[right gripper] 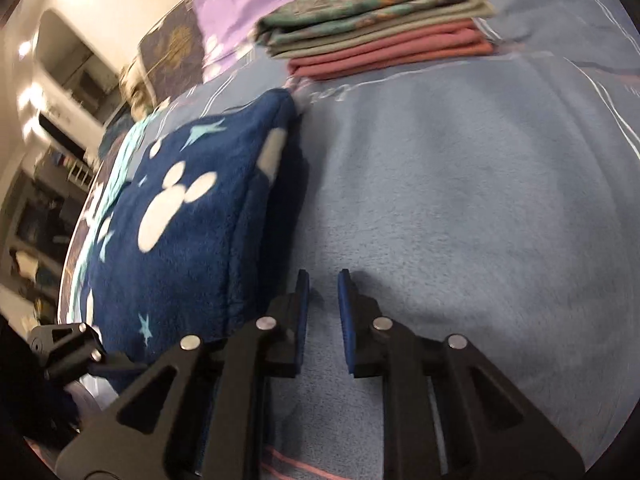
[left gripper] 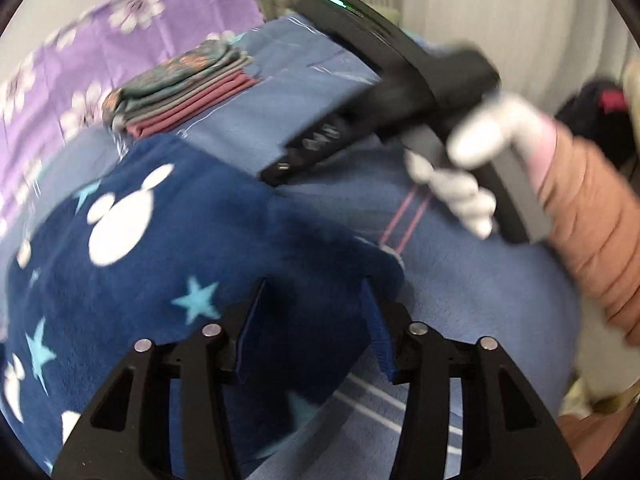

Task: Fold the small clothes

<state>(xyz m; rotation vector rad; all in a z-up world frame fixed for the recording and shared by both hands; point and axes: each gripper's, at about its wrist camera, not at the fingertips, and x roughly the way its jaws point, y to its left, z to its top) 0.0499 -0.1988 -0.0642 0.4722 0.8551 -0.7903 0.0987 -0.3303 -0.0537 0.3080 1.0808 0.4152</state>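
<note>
Hovering with jaws parted and empty, the left gripper (left gripper: 316,312) sits directly over the navy star-print garment (left gripper: 160,240), whose long axis runs away from it. The right gripper (right gripper: 323,300), narrowly open and empty, has the garment just to its left over bare blue blanket (right gripper: 460,200); the left is judged nearer.

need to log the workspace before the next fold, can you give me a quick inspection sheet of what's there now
surface: light blue blanket over a bed, with a purple flowered sheet behind it
job's things: navy fleece garment with white and teal shapes lies folded on the blanket; stack of folded clothes sits apart behind it
clutter: nothing seen on the blanket
grippers: left hand-held gripper open over the navy garment's edge, empty; right hand-held gripper slightly open over bare blanket, empty, held by a white-gloved hand
cables: nothing seen
surroundings: pale curtain behind; blurred shelves to one side
</note>
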